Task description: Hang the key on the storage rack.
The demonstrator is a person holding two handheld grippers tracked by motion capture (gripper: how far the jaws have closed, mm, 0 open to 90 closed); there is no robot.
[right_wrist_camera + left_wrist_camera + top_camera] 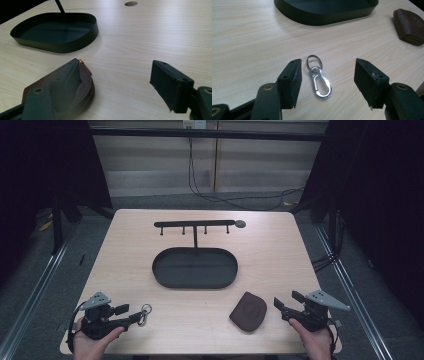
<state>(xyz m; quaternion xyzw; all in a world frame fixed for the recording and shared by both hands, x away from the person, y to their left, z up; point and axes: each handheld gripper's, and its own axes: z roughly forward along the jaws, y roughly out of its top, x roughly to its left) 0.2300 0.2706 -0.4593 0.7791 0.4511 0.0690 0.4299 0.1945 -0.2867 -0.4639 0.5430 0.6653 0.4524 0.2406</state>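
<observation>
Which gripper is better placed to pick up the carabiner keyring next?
Left. The left gripper has its open jaws on either side of the carabiner keyring, which lies flat on the table. The right gripper is open beside the brown zip pouch, across the table.

Tray [324,15] far side cut by top edge; pouch [82,85] partly hidden behind near claw jaw.

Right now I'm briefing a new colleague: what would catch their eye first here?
The black oval tray with its hook rack mid-table. Near the front edge, a silver carabiner keyring lies between the open left gripper's jaws, and a brown zip pouch sits beside the open right gripper.
</observation>
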